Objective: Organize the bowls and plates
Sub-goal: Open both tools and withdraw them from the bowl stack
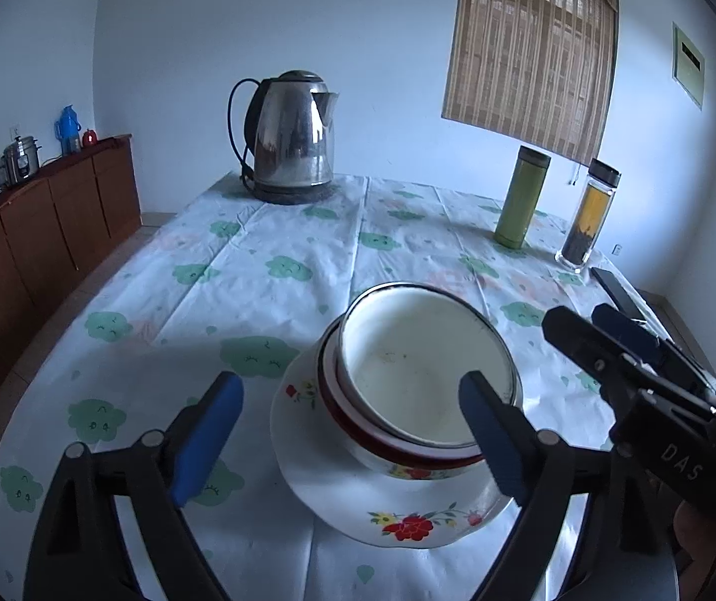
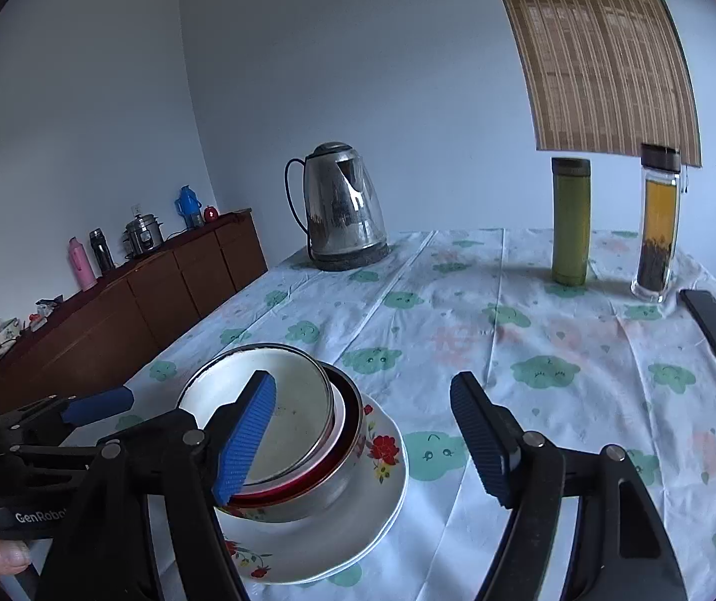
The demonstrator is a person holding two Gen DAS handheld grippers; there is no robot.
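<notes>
bowls [image 1: 423, 385] sit nested on the plates [image 1: 338, 496] to save table space, looks done; left gripper [image 1: 353, 430] and right gripper [image 2: 363, 440] both spread wide, holding nothing

Left wrist view: low over the table's near edge, facing far toward the kettle [image 1: 290, 137], close above the stacked bowls [image 1: 423, 375] on the plates [image 1: 308, 471].
Right wrist view: just right of that, facing far and slightly left, stacked bowls [image 2: 278, 415] near at lower left.
Shared: stack, kettle [image 2: 343, 205], green flask [image 1: 522, 198] [image 2: 569, 220], tea bottle [image 1: 589, 215] [image 2: 658, 223], phone [image 1: 618, 293] [image 2: 714, 323], sideboard [image 1: 42, 230] [image 2: 147, 290], blind [image 1: 528, 50] [image 2: 603, 50].
</notes>
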